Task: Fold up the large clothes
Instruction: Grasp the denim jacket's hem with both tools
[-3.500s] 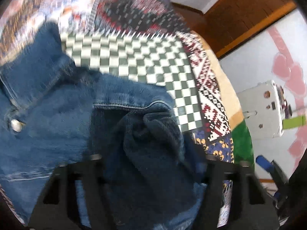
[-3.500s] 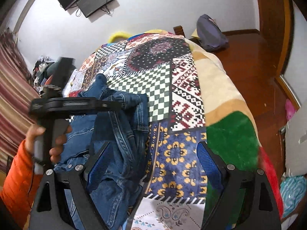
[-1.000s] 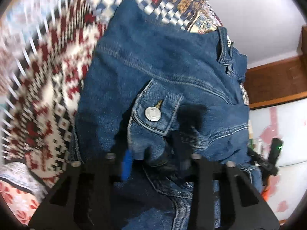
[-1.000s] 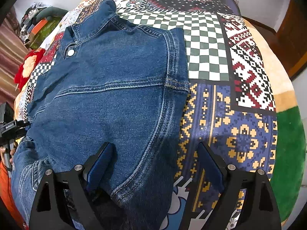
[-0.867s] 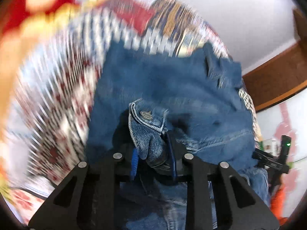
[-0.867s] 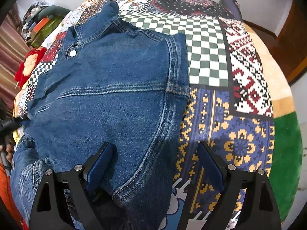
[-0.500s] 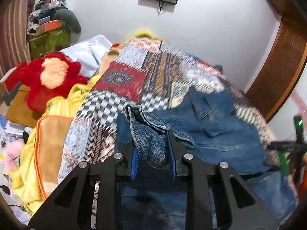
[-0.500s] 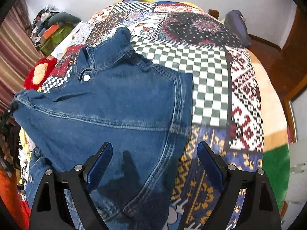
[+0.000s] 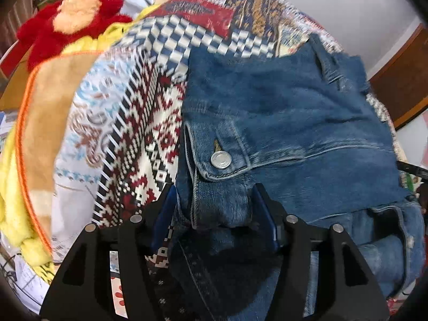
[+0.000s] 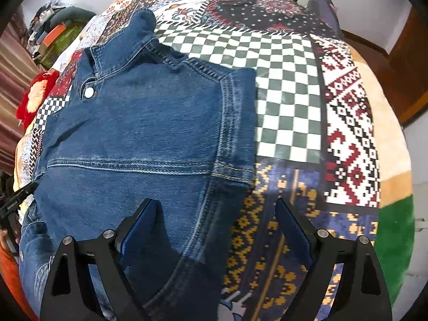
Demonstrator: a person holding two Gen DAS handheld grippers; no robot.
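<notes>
Patchwork blanket (image 10: 289, 85) covers the bed, w/ checkered, red-white knit & blue-gold patches. Red plush toy (image 9: 67, 24) lies at its edge beside a yellow blanket (image 9: 10, 187). Dark bag (image 10: 323, 13) sits at the far end.

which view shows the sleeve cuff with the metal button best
The left wrist view. There the cuff of the denim jacket sits large and central, its metal button plain, just ahead of the left gripper, whose jaws hold the sleeve. The right wrist view shows the jacket's back and collar, not this cuff.
</notes>
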